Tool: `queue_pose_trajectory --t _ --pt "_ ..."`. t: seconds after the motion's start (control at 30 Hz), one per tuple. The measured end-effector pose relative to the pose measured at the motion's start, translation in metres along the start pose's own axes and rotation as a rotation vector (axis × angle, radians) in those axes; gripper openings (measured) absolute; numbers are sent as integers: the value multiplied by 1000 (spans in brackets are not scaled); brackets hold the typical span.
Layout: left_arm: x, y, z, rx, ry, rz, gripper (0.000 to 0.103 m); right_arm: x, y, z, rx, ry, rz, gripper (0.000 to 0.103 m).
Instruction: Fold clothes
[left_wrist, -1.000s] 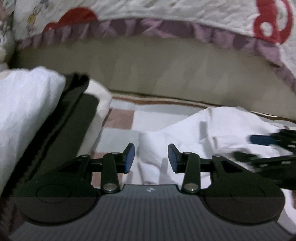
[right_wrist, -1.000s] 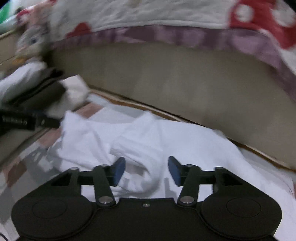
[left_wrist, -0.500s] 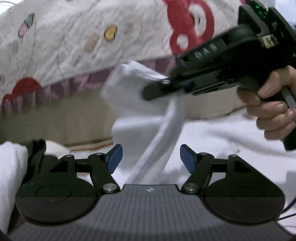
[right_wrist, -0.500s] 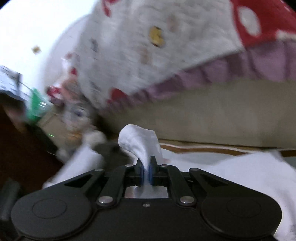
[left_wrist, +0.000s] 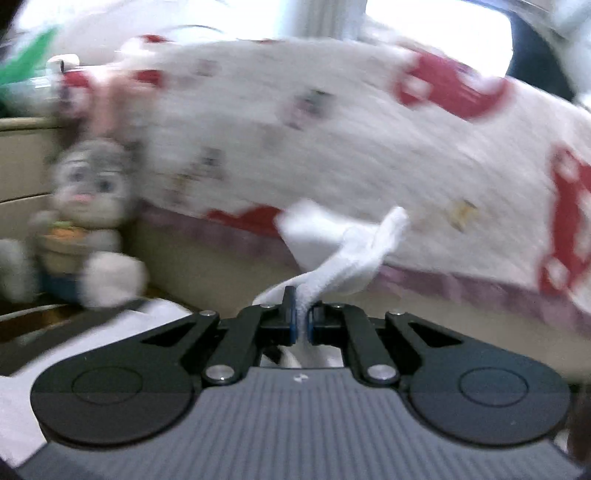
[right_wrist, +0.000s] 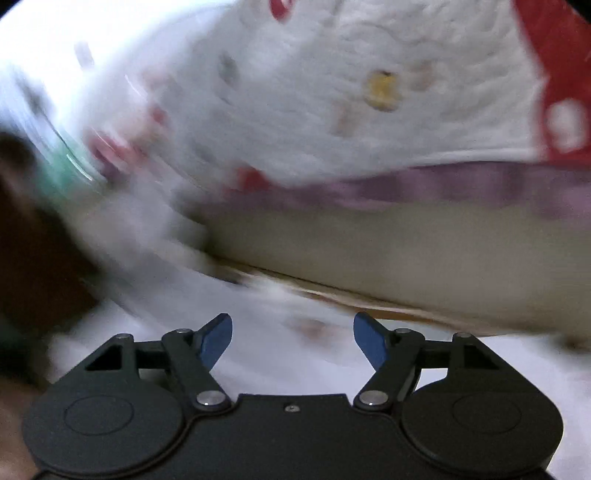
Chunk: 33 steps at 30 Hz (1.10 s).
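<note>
A white garment (left_wrist: 347, 254) sticks up as a twisted tuft from between the blue pads of my left gripper (left_wrist: 302, 321), which is shut on it and raised in front of the quilt. In the right wrist view the same white garment (right_wrist: 280, 347) lies spread and blurred below my right gripper (right_wrist: 291, 338). Its jaws are opening and stand wide apart, with nothing pinched between the blue pads.
A white quilt with red prints and a purple frill (left_wrist: 369, 147) hangs over a beige mattress side (right_wrist: 406, 251). A grey plush rabbit (left_wrist: 85, 214) sits at the left by the wall. More white cloth (left_wrist: 74, 332) lies at lower left.
The right gripper let go of the white garment and opened. The left gripper closed on the raised cloth and rose, tilting up toward the quilt and plush rabbit.
</note>
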<state>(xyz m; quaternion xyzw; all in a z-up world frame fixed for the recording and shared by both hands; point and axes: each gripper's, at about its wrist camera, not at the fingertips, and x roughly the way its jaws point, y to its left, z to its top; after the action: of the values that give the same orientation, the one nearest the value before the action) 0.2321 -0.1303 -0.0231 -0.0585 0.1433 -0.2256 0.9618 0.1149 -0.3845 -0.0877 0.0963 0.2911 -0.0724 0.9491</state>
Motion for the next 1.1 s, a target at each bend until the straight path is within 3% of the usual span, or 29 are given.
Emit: queue_pose_trajectory --t 0.07,0.23,0.3,0.37,0.47,0.63,0.8,0.9,1.07,1.1 --pt "2 17 3 -60 -35 30 6 22 -4 -33 -110 108 -104 65" --pt "19 47 -7 -197 -42 84 6 33 -20 -103 -26 231 -40 60" --pt "23 53 -6 -218 -46 109 6 31 -17 -118 -59 200 -57 60" --pt "23 50 -2 -167 -61 142 6 28 -12 -131 -96 160 -77 60" --pt "24 43 4 -67 -85 200 6 28 -9 -132 -81 157 -90 61" --pt "20 61 8 -138 -103 250 6 30 -11 -132 -72 165 -88 61" --pt "14 91 10 -279 -96 217 6 33 -15 -134 -60 164 -90 62" --pt "4 96 11 -298 -151 229 6 33 -15 -136 -57 157 -92 62" --pt "-7 93 24 -74 -118 387 6 32 -14 -138 -47 144 -91 66" --pt "-3 97 25 -61 -60 429 6 32 -14 -138 -45 142 -90 68"
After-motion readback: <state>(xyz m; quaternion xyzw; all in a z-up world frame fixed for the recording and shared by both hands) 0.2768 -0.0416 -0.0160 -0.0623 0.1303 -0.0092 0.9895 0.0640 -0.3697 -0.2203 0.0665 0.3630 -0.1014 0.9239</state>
